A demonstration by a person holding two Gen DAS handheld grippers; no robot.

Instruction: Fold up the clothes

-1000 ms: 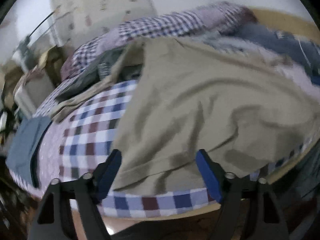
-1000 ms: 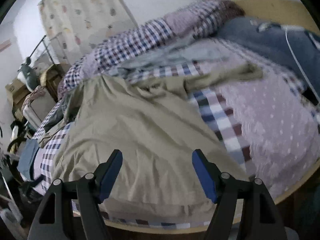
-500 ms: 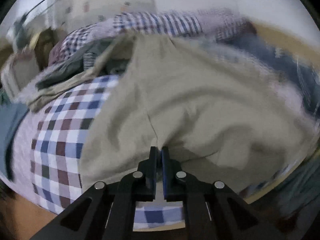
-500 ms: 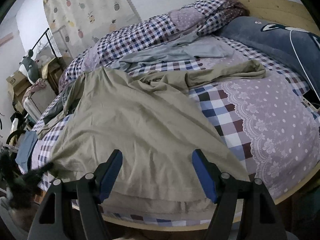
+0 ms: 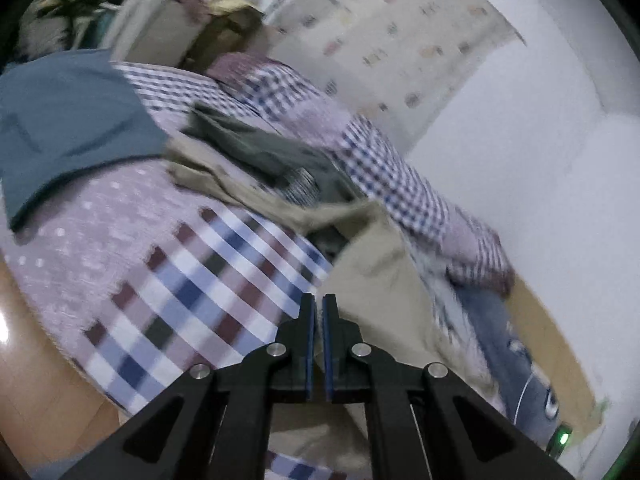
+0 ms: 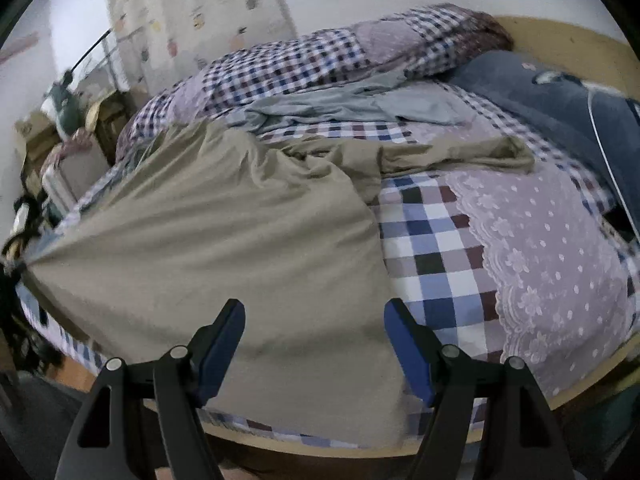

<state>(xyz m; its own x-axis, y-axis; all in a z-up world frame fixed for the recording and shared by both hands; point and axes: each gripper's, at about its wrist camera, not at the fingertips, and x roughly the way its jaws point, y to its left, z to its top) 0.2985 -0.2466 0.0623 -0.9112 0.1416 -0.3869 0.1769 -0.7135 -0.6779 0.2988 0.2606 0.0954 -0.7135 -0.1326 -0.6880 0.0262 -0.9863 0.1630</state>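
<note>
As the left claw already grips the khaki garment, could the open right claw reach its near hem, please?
Probably yes: the right claw hangs open just above the khaki garment, with nothing between it and the hem.

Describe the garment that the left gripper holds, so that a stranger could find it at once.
On the bed with the checked sheet, the khaki garment covers the near left part, its corner pinched by the left gripper. It is plain khaki and the largest piece, unlike the grey-blue garment lying behind.
</note>
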